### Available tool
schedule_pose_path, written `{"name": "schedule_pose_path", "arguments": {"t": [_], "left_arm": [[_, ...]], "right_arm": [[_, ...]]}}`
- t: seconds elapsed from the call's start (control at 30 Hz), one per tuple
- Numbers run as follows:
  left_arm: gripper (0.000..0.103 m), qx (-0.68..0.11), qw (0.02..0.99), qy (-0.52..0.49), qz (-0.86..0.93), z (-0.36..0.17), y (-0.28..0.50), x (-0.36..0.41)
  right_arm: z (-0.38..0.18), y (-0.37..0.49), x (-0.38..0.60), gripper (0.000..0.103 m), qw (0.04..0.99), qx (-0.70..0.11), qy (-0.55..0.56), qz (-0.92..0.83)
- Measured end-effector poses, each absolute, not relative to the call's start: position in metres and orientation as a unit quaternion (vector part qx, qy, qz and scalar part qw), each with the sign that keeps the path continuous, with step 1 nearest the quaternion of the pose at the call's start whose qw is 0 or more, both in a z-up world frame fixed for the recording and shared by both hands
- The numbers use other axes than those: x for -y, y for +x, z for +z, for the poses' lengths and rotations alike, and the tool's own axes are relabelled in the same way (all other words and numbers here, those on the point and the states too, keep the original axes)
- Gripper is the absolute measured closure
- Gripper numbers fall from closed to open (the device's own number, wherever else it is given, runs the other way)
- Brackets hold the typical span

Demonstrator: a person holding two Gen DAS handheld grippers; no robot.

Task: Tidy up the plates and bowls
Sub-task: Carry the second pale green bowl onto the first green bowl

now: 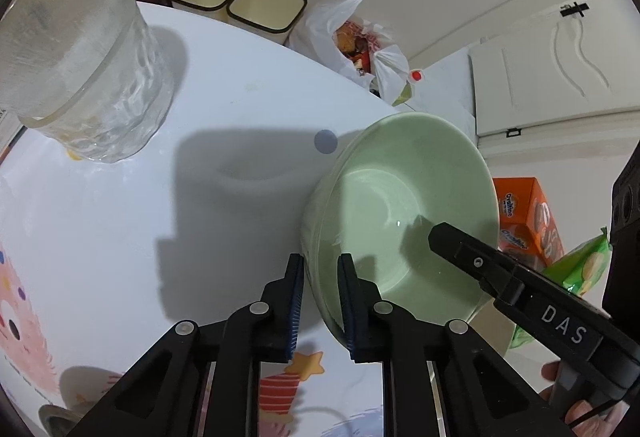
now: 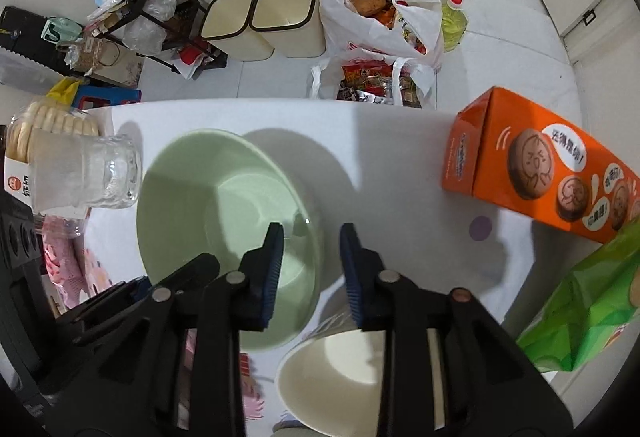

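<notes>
A pale green bowl (image 1: 400,197) sits tilted on the white printed table (image 1: 120,197). My left gripper (image 1: 320,261) straddles its near-left rim, one blue pad outside the wall and one inside, both pressed against it. In the right wrist view the same green bowl (image 2: 208,205) fills the middle. My right gripper (image 2: 310,229) is shut on its right rim, with the left pad inside the bowl and the right pad outside. One black finger (image 1: 472,257) of the right gripper also shows inside the bowl in the left wrist view.
A ribbed glass jar (image 2: 88,173) stands left of the bowl and a cream cup (image 2: 328,377) lies just below my right gripper. An orange biscuit box (image 2: 540,173) and a green bag (image 2: 592,305) crowd the right. Two cream bins (image 2: 260,25) and plastic bags (image 2: 380,17) stand on the floor beyond the table edge.
</notes>
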State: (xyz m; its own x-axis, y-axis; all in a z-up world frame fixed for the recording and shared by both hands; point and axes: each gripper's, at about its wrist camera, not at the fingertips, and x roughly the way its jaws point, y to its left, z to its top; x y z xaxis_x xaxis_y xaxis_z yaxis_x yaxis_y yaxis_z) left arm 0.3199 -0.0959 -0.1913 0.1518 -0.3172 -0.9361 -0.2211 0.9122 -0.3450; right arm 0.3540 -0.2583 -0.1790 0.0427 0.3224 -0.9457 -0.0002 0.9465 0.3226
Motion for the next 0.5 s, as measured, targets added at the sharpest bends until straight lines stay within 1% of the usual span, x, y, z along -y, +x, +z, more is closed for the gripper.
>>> {"name": "schedule_pose_path", "arguments": {"t": [0.03,0.1,0.17,0.4,0.5], "left_arm": [[0.087,-0.651,0.730,-0.208,-0.032,-0.192,0.321,0.096],[0.087,-0.651,0.729,-0.209,-0.031,-0.192,0.322,0.096],[0.088,-0.650,0.730,-0.211,-0.028,-0.193,0.324,0.096],[0.091,-0.646,0.732,-0.216,-0.026,-0.184,0.312,0.087],[0.091,-0.638,0.741,-0.210,-0.025,-0.169,0.303,0.084]], "right_arm": [[-0.179,0.354,0.257,0.082,0.714,-0.682,0.113,0.110],[-0.179,0.353,0.255,0.090,0.718,-0.681,0.100,0.103],[-0.179,0.351,0.255,0.096,0.720,-0.681,0.094,0.096],[-0.159,0.339,0.244,0.095,0.749,-0.649,0.083,0.105],[-0.148,0.330,0.240,0.094,0.754,-0.642,0.087,0.108]]}}
